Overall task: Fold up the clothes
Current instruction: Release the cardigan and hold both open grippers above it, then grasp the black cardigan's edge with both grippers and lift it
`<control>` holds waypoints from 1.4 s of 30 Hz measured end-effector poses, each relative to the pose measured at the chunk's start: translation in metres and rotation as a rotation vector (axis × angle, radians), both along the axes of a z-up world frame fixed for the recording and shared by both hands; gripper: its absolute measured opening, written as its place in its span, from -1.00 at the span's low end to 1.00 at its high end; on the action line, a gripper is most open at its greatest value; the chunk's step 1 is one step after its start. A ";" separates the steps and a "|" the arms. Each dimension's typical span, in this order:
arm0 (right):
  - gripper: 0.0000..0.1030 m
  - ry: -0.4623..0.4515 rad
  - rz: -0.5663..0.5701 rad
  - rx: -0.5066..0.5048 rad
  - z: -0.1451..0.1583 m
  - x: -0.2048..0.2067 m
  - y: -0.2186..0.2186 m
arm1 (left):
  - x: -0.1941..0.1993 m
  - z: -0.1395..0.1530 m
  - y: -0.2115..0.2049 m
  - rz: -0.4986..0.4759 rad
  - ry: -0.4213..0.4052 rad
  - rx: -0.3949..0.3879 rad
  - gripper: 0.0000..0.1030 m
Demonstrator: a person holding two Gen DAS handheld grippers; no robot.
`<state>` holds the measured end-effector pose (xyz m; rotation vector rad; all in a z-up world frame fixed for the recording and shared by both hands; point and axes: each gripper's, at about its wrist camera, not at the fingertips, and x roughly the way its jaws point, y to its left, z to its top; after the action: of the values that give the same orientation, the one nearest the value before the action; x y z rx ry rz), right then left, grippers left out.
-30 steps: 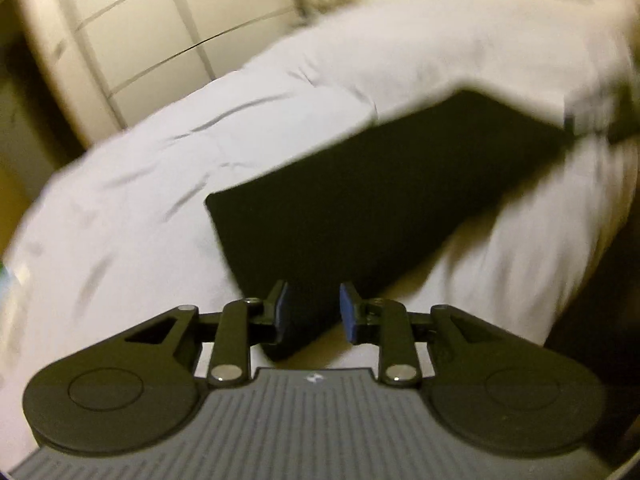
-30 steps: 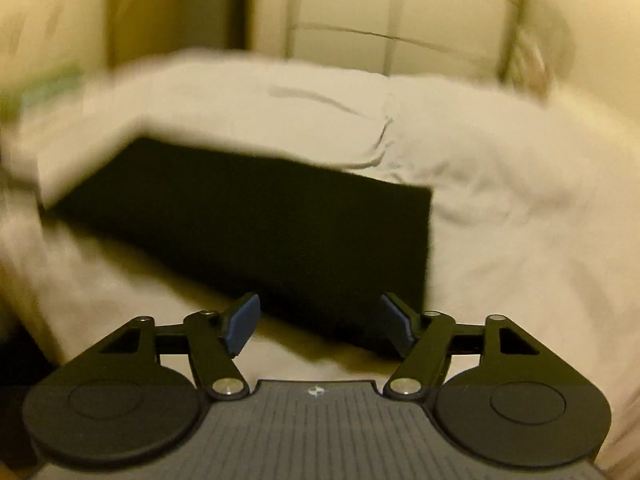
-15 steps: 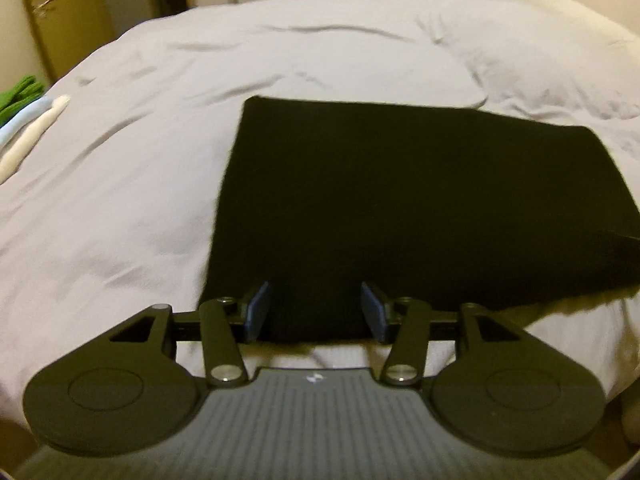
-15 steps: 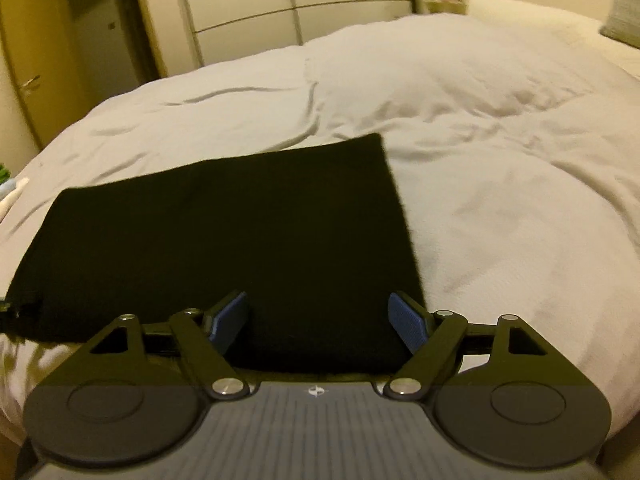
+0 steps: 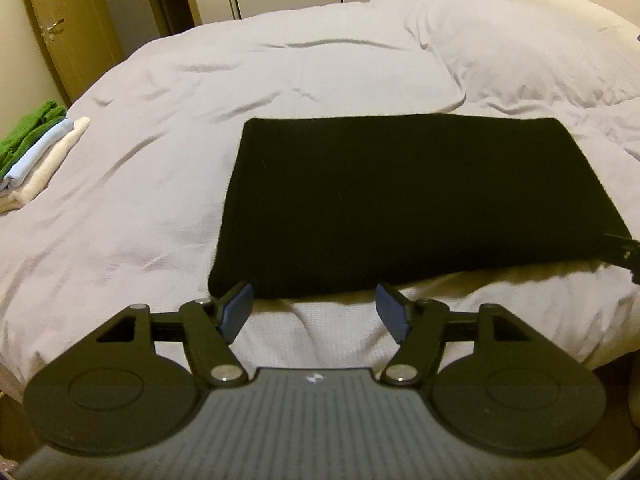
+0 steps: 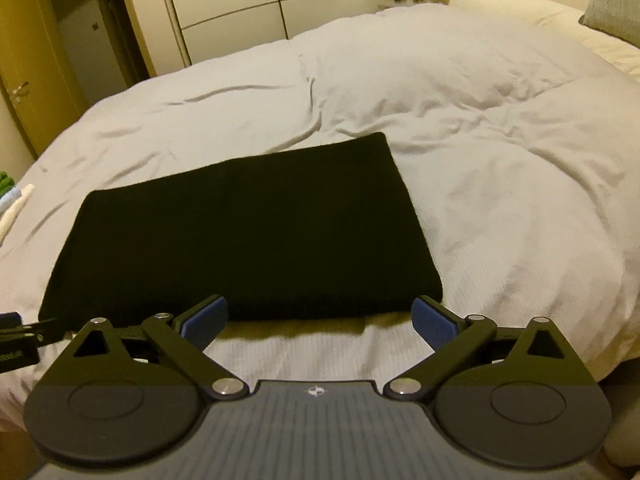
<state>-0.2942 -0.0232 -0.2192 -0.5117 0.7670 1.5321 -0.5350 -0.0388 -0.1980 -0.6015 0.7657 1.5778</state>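
A black garment point(image 5: 404, 204) lies folded into a flat rectangle on the white bed; it also shows in the right wrist view point(image 6: 248, 236). My left gripper point(image 5: 316, 312) is open and empty, just short of the garment's near left edge. My right gripper point(image 6: 318, 320) is open and empty, just short of the near right edge. Neither touches the cloth. The tip of the right gripper point(image 5: 624, 252) shows at the right rim of the left wrist view; the left gripper's tip point(image 6: 16, 340) shows at the left rim of the right wrist view.
The white duvet point(image 5: 200, 120) is wrinkled and covers the whole bed point(image 6: 500, 160). A stack of folded clothes point(image 5: 40, 152), green, light blue and cream, sits at the bed's left edge. A wardrobe point(image 6: 260, 4) and a door point(image 5: 68, 28) stand behind. A pillow point(image 6: 612, 12) lies far right.
The left gripper opened, releasing the garment. Both grippers swung from a blurred motion to level, then drew back from the garment's near edge. The garment now lies flat.
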 end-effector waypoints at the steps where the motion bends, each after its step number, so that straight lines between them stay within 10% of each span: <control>1: 0.96 -0.002 0.000 0.002 0.001 -0.001 -0.002 | 0.000 0.002 -0.003 0.001 -0.001 0.003 0.27; 30: 0.97 -0.005 -0.017 0.027 0.021 -0.005 -0.034 | 0.004 0.015 -0.051 -0.031 -0.053 0.069 0.40; 42: 0.97 0.467 -0.048 -0.072 -0.032 0.043 -0.014 | 0.003 0.001 -0.022 -0.062 -0.110 0.050 0.40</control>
<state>-0.2515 -0.0375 -0.2516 -0.1825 1.1860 1.6024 -0.5324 -0.0608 -0.1974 -0.6168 0.6548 1.4900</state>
